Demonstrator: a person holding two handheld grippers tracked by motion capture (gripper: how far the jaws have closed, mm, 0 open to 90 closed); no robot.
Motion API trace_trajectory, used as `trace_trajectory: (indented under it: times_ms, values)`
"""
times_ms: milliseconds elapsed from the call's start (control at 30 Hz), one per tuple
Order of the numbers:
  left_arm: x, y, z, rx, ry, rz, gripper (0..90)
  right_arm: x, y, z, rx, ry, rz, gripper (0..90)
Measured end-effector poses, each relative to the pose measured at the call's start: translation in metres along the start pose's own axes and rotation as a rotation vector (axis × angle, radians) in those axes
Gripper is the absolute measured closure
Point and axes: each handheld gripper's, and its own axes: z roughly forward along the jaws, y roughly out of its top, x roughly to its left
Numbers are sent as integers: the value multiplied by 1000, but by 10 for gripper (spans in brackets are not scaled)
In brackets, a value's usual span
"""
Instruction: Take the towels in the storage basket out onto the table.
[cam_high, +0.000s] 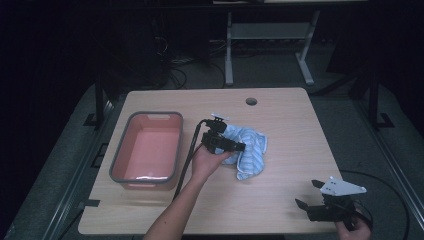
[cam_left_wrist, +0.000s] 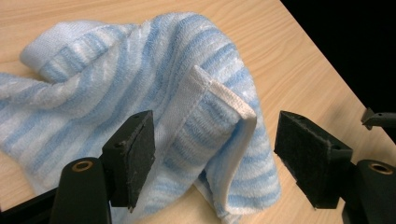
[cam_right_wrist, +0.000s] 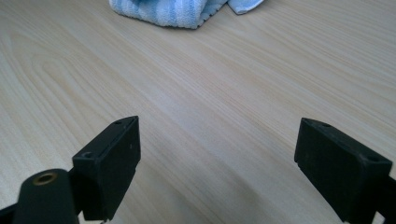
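Observation:
A crumpled blue-and-white striped towel (cam_high: 250, 147) lies near the middle of the wooden table (cam_high: 280, 115). My left gripper (cam_high: 235, 146) is at its left edge, held by a hand. In the left gripper view the towel (cam_left_wrist: 140, 79) has a raised folded hem (cam_left_wrist: 224, 100) standing between the wide-apart jaws of my left gripper (cam_left_wrist: 215, 156), which is open and not pinching it. My right gripper (cam_high: 307, 195) rests low at the table's front right corner, open, over bare wood (cam_right_wrist: 215, 116). In the right gripper view the towel (cam_right_wrist: 173, 11) lies far ahead of my right gripper (cam_right_wrist: 217, 158).
A pink tub with a grey rim (cam_high: 120, 160) stands empty at the left of the table. A round cable hole (cam_high: 251, 101) sits near the far edge. Black cables trail from both grippers. Dark floor and desk legs lie beyond.

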Motion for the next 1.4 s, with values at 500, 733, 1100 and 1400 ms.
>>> trace_trajectory:
  times_ms: [500,733,1100,1400]
  values:
    - [3,-23,-20,11,-9,23,278,-2,-2,-1,4,-11,2,138]
    - [2,-38,-34,10,-13,33,278,-2,-2,-2,3,-16,7,138]
    - [-8,-63,-41,29,-41,69,278,-2,-3,-1,9,-23,4,138]
    - [-13,-81,-46,36,-58,90,269,-2,-4,-1,13,-23,7,138]
